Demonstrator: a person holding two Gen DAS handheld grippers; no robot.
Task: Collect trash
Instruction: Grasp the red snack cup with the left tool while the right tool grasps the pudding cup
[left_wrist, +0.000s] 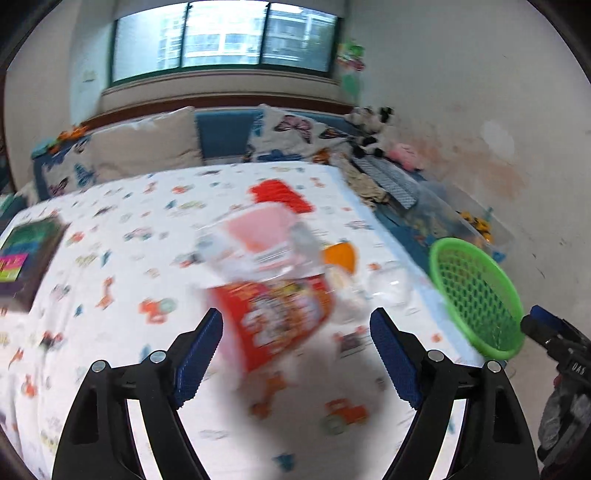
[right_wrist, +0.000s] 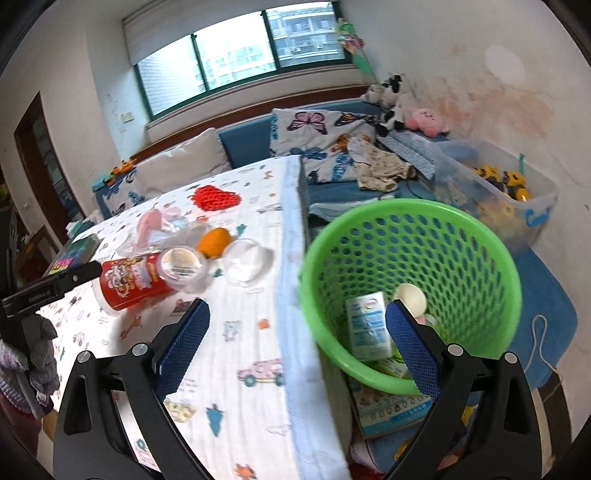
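A red snack can (left_wrist: 280, 317) lies on its side on the cartoon-print tablecloth (left_wrist: 110, 229), blurred. My left gripper (left_wrist: 295, 314) is open just before it, its pads clear of the can. Behind the can lie a pink plastic wrapper (left_wrist: 258, 236), an orange (left_wrist: 341, 256) and a clear lid (left_wrist: 388, 284). In the right wrist view the can (right_wrist: 129, 284) lies beside a small labelled cup (right_wrist: 183, 267). My right gripper (right_wrist: 297, 304) is open and empty over the table edge, in front of the green mesh basket (right_wrist: 369, 210). A white carton (right_wrist: 365, 325) lies in the basket.
A red mesh heart (right_wrist: 216, 197) lies farther back on the table and a dark box (left_wrist: 26, 258) at its left edge. Beyond are a blue sofa with cushions (right_wrist: 314, 125), plush toys and a clear toy bin (right_wrist: 517, 206). A booklet (right_wrist: 391, 410) lies under the basket.
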